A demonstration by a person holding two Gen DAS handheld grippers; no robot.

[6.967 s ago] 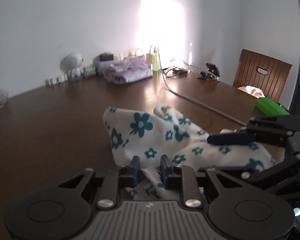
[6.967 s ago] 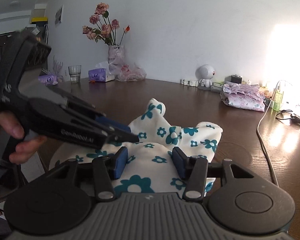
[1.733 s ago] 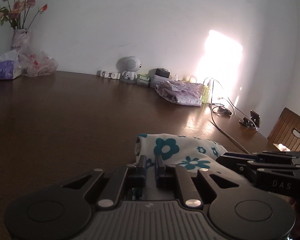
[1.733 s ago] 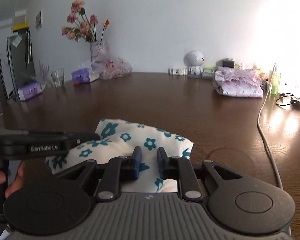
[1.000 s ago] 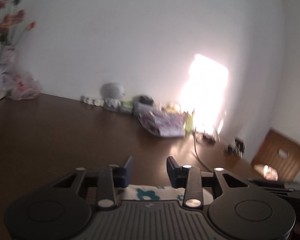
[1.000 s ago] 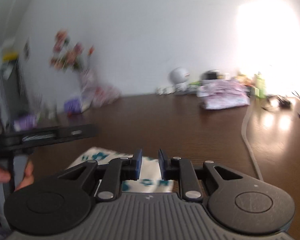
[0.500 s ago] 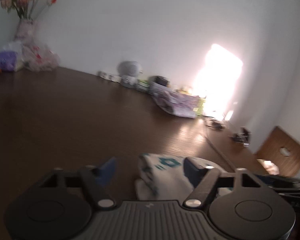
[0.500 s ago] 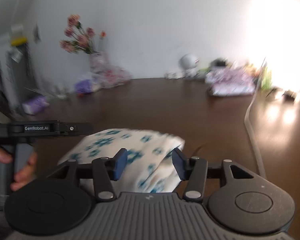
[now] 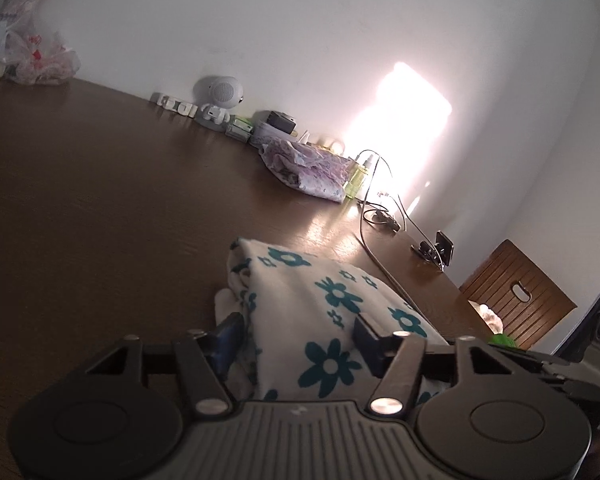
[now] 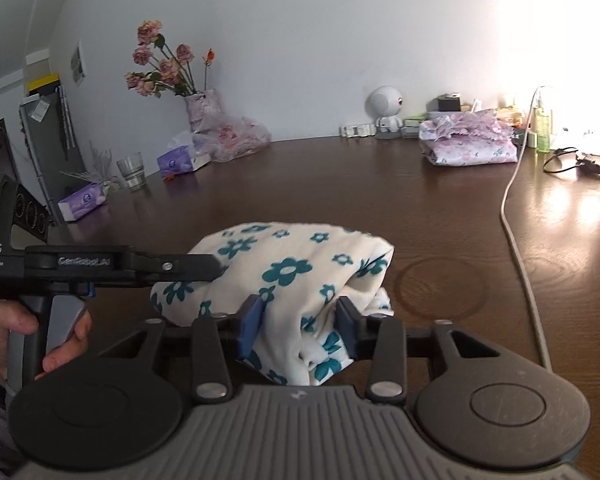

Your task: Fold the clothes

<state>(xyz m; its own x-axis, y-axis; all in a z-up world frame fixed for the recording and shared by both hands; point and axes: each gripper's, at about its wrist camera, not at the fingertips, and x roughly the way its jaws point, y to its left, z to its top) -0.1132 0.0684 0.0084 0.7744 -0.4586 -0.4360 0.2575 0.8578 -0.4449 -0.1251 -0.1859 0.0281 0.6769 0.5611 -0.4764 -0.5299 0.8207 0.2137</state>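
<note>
- Two hand-held grippers work at one bundle: the folded flowered garment (image 10: 296, 276) lies on the dark wooden counter (image 10: 440, 208) close in front of us, white with teal flowers.
- Our left hand-held gripper (image 9: 298, 338) has its jaws closing, the garment's near end between them; the right-side pad sits against the cloth, and whether the other pad touches it we cannot tell.
- Our right hand-held gripper (image 10: 299, 322) stands half wide, the garment's bunched corner between its blue pads (image 10: 249, 322), which appear to rest against the cloth on both sides.
- Seen from the right wrist, the left hand-held gripper reaches in from the left, its tip at the garment's left edge, with a person's hand (image 10: 28, 336) around its handle.
- Along the far wall stand a vase of flowers (image 10: 170, 76), a plastic bag (image 10: 236, 138), tissue packs (image 10: 182, 160), a glass (image 10: 131, 170), a small white robot figure (image 10: 387, 110) and a folded pink garment (image 10: 470, 142).
- A white cable (image 10: 516, 216) runs across the counter to the right of the garment, well apart from it.
- A wooden chair (image 9: 518, 304) stands beyond the counter's right edge in the left wrist view.
- Strong glare on the wall washes out the things near the green bottle (image 10: 542, 126).
- Each gripper body hides the garment's near edge.
</note>
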